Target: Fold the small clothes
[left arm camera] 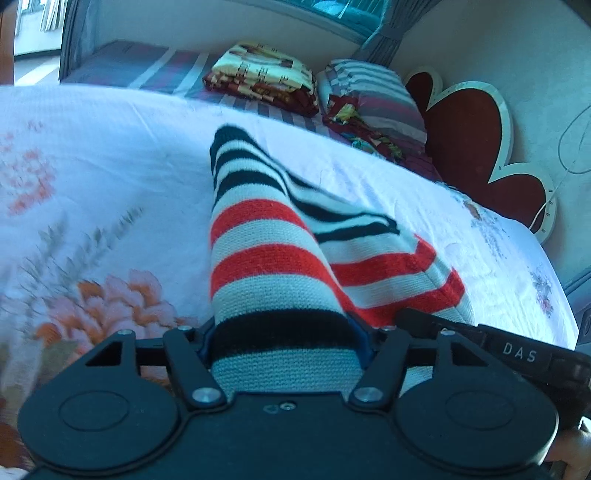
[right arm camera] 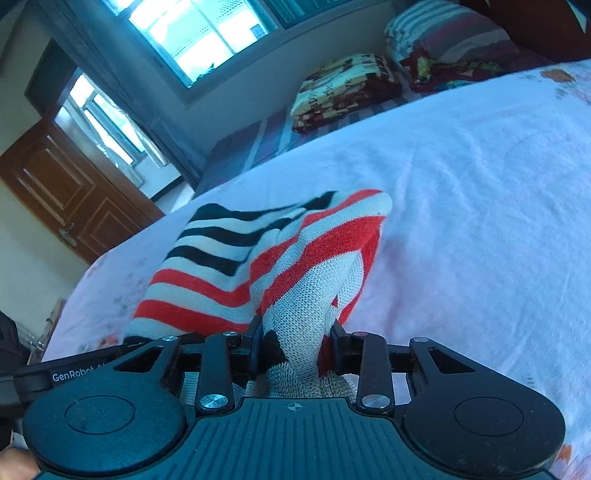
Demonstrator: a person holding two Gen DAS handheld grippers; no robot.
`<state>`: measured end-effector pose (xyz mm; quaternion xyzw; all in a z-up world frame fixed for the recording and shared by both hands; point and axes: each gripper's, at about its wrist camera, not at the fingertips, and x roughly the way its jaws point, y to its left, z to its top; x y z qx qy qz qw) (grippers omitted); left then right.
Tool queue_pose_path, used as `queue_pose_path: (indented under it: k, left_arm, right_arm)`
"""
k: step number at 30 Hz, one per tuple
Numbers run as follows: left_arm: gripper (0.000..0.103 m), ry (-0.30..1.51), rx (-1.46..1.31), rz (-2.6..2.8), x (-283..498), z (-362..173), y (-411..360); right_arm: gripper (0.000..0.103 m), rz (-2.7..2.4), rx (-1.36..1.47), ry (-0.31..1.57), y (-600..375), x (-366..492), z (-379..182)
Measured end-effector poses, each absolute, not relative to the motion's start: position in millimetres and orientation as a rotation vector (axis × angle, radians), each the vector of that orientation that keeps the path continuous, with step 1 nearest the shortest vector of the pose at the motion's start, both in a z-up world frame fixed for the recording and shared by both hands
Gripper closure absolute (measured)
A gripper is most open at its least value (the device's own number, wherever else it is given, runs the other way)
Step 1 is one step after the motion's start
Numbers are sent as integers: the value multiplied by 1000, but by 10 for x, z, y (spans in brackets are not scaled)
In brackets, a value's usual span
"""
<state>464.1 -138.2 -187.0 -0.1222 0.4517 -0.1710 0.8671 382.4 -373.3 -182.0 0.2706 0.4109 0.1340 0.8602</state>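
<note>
Left wrist view: striped knit garment (left arm camera: 266, 258) runs lengthwise away from the left gripper (left arm camera: 286, 354), long axis toward the folded blanket (left arm camera: 264, 75) at the far side of the bed (left arm camera: 110, 147); black-and-white end farthest, red-and-white bands nearer. Near end sits between the jaws, which stand partly closed and press a wide fold. A second fold spreads right, toward the red headboard (left arm camera: 476, 136). Bedspread left of the garment lies bare to the bed's edge.

Right wrist view: same garment (right arm camera: 258, 258) rises from the bed (right arm camera: 461, 184), long axis angling up-left toward the door (right arm camera: 66, 192). Right gripper (right arm camera: 295, 354) narrowly closed, pinching a bunched white-and-red portion. Right of the garment, open bedspread reaches the pillow (right arm camera: 443, 29).
</note>
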Motion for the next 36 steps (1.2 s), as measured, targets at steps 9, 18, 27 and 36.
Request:
queue_pose_path:
  k: [9, 18, 27, 36]
  left_arm:
    - [38, 894, -278, -331, 4527, -1614, -563]
    - [38, 850, -289, -284, 4582, -1541, 825]
    - [38, 872, -312, -240, 4853, -1866, 1854]
    - [27, 853, -350, -233, 4809, -2064, 2048]
  right_arm:
    - [69, 361, 546, 820, -2847, 3831, -1486]
    - [69, 420, 546, 796, -1314, 3992, -1437]
    - [69, 439, 534, 828, -159, 4298, -1835]
    - [56, 378, 605, 870, -483, 4477, -2017]
